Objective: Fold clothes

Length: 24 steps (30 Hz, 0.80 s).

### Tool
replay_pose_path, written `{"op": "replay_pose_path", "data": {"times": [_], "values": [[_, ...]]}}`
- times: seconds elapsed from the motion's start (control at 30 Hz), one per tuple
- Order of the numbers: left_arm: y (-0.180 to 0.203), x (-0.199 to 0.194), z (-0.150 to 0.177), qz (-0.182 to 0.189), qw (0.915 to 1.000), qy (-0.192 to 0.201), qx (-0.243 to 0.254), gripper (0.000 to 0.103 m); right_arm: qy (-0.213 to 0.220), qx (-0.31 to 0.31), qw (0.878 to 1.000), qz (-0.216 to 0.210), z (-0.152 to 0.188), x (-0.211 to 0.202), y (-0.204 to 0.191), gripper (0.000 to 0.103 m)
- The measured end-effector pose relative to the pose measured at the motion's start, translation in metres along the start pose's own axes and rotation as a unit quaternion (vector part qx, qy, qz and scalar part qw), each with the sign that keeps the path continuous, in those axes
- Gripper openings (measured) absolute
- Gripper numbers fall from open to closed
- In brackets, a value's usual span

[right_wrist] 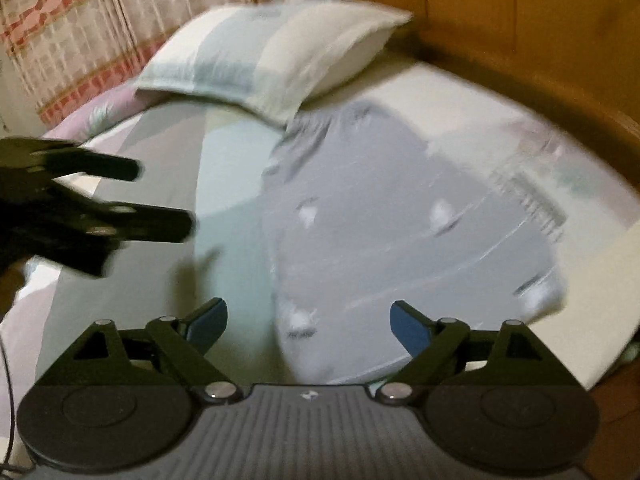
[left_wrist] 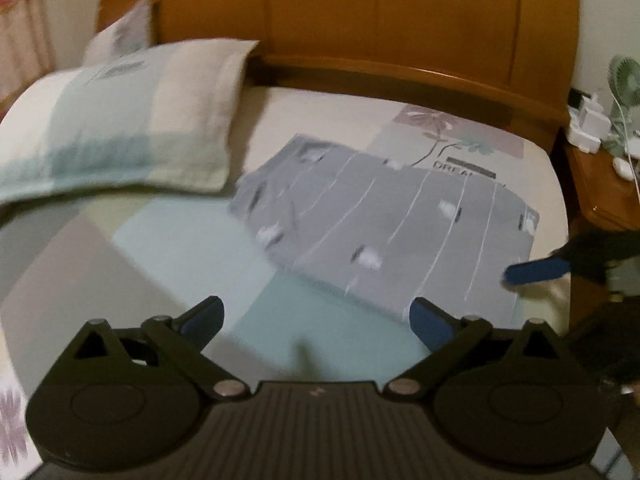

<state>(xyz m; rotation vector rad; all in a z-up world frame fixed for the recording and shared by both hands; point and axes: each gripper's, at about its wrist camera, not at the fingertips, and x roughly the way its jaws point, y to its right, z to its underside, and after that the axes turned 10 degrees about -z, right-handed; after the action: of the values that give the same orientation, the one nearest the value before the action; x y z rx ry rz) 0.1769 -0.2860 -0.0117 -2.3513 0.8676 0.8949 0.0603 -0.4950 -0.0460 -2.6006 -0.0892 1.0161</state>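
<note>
Both grippers, left (left_wrist: 318,320) and right (right_wrist: 308,324), hang with jaws spread wide, holding nothing. Just beyond them a grey garment (left_wrist: 384,220) (white stripes, folded flat) lies on the bed (left_wrist: 180,248); further back, a pillow (left_wrist: 120,120) and wooden headboard (left_wrist: 360,20).

Premises are presenting as a home bedroom: a bed (left_wrist: 160,248) with patterned sheet, a pillow (left_wrist: 120,120), a wooden headboard (left_wrist: 360,20), patterned curtains (right_wrist: 80,32), and a bedside stand (left_wrist: 600,184) carrying a small fan (left_wrist: 626,80).
</note>
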Motion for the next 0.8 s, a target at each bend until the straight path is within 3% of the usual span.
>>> {"op": "replay_pose_path", "data": {"times": [0.1, 0.27, 0.37, 0.47, 0.53, 0.6, 0.73, 0.8], "values": [[-0.01, -0.016, 0.023, -0.008, 0.9995, -0.01, -0.031, 0.099, -0.005, 0.007, 1.0, -0.013, 0.003, 0.003, -0.005, 0.092], [-0.017, -0.045, 0.063, -0.06, 0.9976, 0.0, -0.033, 0.099, -0.012, 0.019, 0.999, -0.034, 0.008, 0.008, -0.013, 0.094], [-0.025, -0.055, 0.09, -0.066, 0.9961, -0.018, -0.055, 0.099, -0.012, -0.003, 0.999, -0.037, 0.009, 0.012, -0.025, 0.098], [-0.033, -0.064, 0.114, -0.068, 0.9927, -0.033, -0.094, 0.099, -0.066, 0.026, 0.996, -0.045, 0.011, 0.037, -0.013, 0.098], [-0.037, -0.071, 0.125, -0.077, 0.9905, -0.033, -0.109, 0.099, -0.057, 0.028, 0.996, -0.059, 0.009, 0.031, -0.008, 0.097], [-0.038, -0.074, 0.135, -0.082, 0.9892, -0.034, -0.116, 0.099, -0.033, 0.011, 0.998, -0.045, -0.003, 0.019, -0.003, 0.097], [-0.038, -0.079, 0.154, -0.087, 0.9878, -0.036, -0.124, 0.099, 0.022, -0.021, 0.999, 0.028, -0.033, 0.002, 0.024, 0.099], [-0.034, -0.076, 0.158, -0.08, 0.9883, -0.039, -0.124, 0.099, 0.019, -0.022, 0.999, 0.037, -0.039, 0.01, 0.029, 0.099]]}}
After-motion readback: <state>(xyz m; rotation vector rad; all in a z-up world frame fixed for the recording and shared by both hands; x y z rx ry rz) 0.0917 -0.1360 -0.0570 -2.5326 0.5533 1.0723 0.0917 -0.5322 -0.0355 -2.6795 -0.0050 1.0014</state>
